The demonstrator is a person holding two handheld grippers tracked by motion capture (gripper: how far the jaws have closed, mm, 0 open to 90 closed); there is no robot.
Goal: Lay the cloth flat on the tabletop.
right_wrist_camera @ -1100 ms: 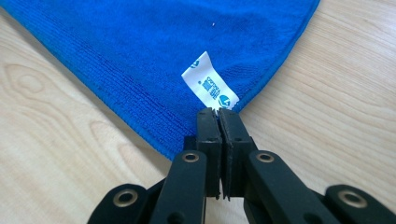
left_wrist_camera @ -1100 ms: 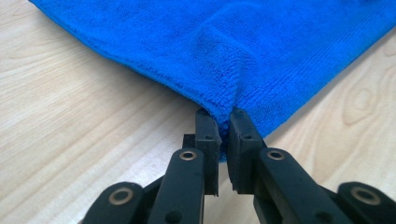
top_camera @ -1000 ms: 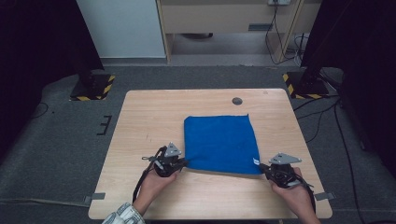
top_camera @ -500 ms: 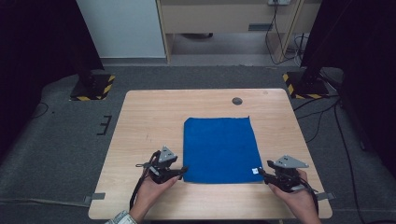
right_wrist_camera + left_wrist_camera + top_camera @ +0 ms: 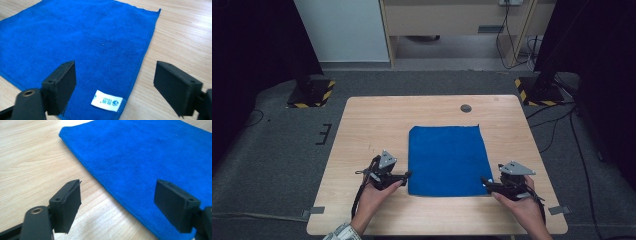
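Left tool (image 5: pixel 117 205) jaws just opened, apart over blue cloth (image 5: pixel 150 157) edge on table (image 5: pixel 30 152).

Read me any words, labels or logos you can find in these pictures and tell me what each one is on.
White sewn-in tag at the near corner of the flat blue microfibre cloth: small dark print beside a round blue logo, too small and blurred to read.
Light wooden table: no writing.

Grey carpet floor (image 5: pixel 272 150), wooden table (image 5: pixel 372 120)
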